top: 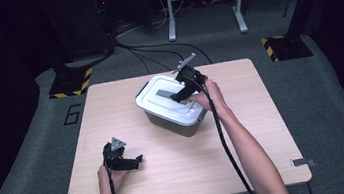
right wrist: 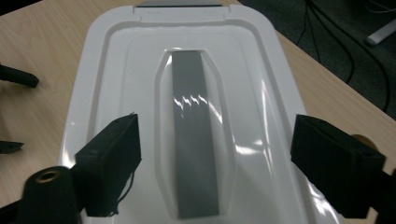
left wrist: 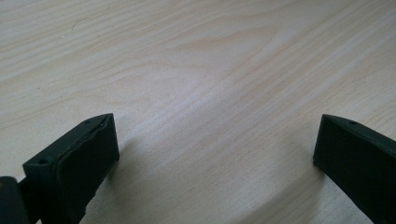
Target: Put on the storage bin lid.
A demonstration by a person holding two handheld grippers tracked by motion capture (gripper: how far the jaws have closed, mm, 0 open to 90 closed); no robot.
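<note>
Dark room, grey carpet, cables and a white stand beyond the worktop [top: 136, 182]. Box [top: 173, 119], grey with a white lid [right wrist: 116, 70], sits skewed just back of the worktop's centre. Lid is seated on the box; a flat grey handle [right wrist: 194, 140] lies in the recess along its middle.

Right gripper [top: 183, 94] hovers over the lid, pointing along it. Jaws spread wide, one on each side of the handle, touching nothing. Judgement: lined up this way to drop onto the handle and pinch it, probably for lifting the lid.

Left gripper [top: 135, 161] rests near the front-left corner, well apart from the box. Jaws spread, bare wood between them. Judgement: parked clear of the working hand.
</note>
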